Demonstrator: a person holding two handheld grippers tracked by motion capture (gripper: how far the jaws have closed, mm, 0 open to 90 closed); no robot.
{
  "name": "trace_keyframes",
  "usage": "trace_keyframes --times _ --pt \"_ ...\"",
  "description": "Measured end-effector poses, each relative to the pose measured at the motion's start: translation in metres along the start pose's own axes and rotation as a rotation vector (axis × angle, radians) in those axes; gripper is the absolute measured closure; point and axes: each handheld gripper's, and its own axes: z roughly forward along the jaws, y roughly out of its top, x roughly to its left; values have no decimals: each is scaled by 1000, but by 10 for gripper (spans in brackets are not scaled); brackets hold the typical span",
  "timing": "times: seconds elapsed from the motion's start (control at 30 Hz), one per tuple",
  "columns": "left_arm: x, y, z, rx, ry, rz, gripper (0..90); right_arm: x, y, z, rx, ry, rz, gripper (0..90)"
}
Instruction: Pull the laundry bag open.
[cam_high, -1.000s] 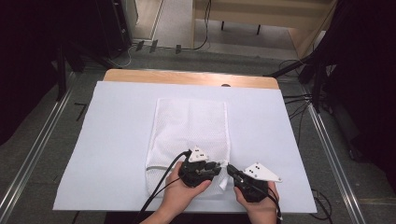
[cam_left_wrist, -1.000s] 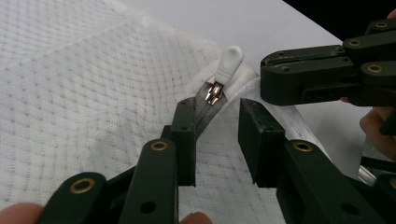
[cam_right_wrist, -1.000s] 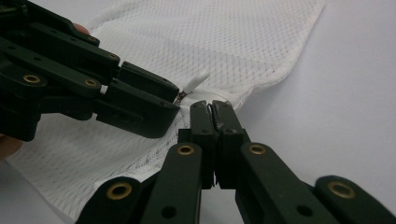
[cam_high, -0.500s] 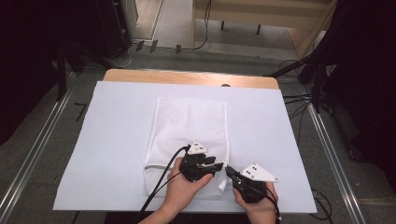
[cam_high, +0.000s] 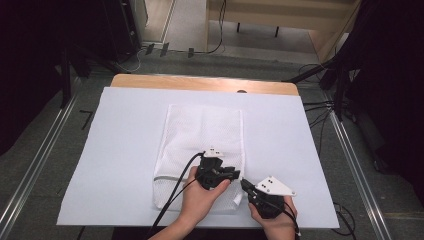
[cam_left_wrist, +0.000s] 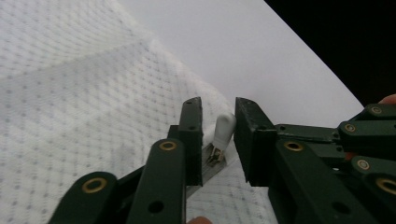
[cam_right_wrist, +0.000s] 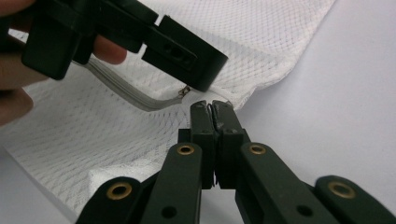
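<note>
A: What's the biggest thing down there?

B: The wooden worktop (cam_high: 150, 81), nearly all covered by a large white sheet (cam_high: 120, 150). On the middle of that sheet lies a white mesh laundry bag (cam_high: 200, 135), long and flat, its near end by the person's hands.

A: And the 2 tongs?

B: Both work at the bag's near right corner. The left tongs (cam_high: 235, 175) sit over the mesh, pointing right. The right tongs (cam_high: 245, 184) lie just off the bag's edge, pointing toward the left ones, close together.

A: Is the right pair gripping?

B: Its jaws are pressed together, and in the right gripper view (cam_right_wrist: 214, 108) they pinch the hem of the mesh at that corner.

A: The left pair?

B: In the left gripper view (cam_left_wrist: 218, 122) the jaws stand a little apart and have just been closing. Between them is the small white zipper pull tab (cam_left_wrist: 224, 128) on its metal slider, at the end of the grey zipper tape (cam_right_wrist: 126, 91). A gap shows on either side of the tab.
</note>
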Motion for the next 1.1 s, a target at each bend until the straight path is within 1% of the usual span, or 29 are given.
trace_keyframes --times 0.07,0.13,0.33,0.37,0.43,0.53,0.7,0.73,0.8,0.93,1.03,1.1 --pt "3 0 -2 -4 -5 -3 783 0 0 0 0 1 1 900" --pt "4 -1 -4 7 -10 -5 798 -1 0 1 -1 0 2 900" --pt "12 -8 -6 23 -55 -45 830 -1 0 1 0 1 2 900" --pt "12 -9 -6 24 -65 -48 839 0 0 1 0 1 2 900" --pt "12 -11 -5 31 -68 -49 854 0 0 1 2 5 3 900" --pt "12 -12 -5 37 -66 -41 877 0 0 2 6 4 3 900" --pt "10 -14 -6 46 -58 2 882 -1 1 2 26 -1 28 900" --pt "10 -14 -6 46 -58 2 882 -1 1 2 26 -1 28 900" --pt "10 -15 -6 54 -45 23 882 -2 2 1 30 -1 33 900" --pt "13 -17 -6 56 -29 29 883 -3 2 1 37 -8 44 900" --pt "16 -19 -10 57 -22 34 883 -6 1 0 38 -9 45 900" --pt "19 -21 -14 50 -8 38 883 -7 1 -1 36 -15 51 900"
